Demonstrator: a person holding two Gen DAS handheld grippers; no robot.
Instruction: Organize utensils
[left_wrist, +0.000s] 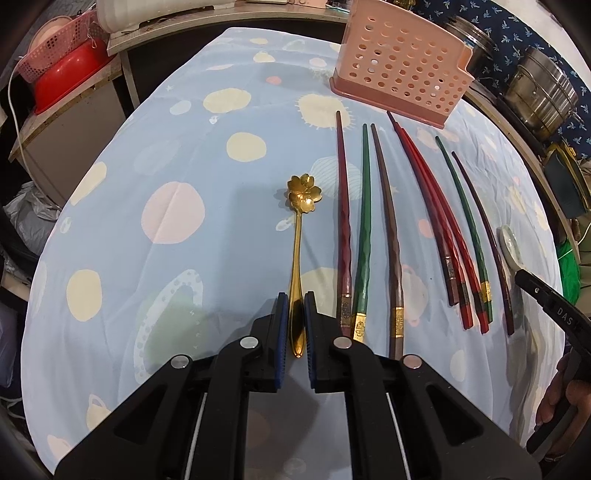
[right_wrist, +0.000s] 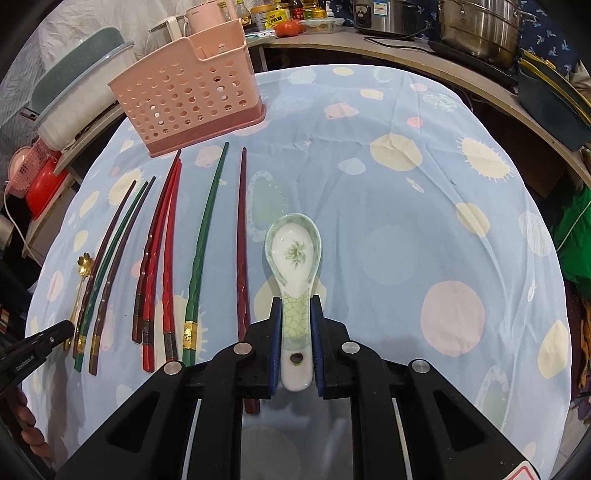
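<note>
Pads of the left gripper (left_wrist: 297, 301) clamp the gold flower spoon (left_wrist: 300, 236) by its handle, left of the chopsticks (left_wrist: 364, 229). Right gripper (right_wrist: 295, 306) pinches the ceramic spoon (right_wrist: 293, 258); pink holder (right_wrist: 184, 92) stands behind.

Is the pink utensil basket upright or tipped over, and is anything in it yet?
Upright: the pink utensil basket stands on its darker base on the tablecloth. Through its holes and open top no utensils show.
</note>
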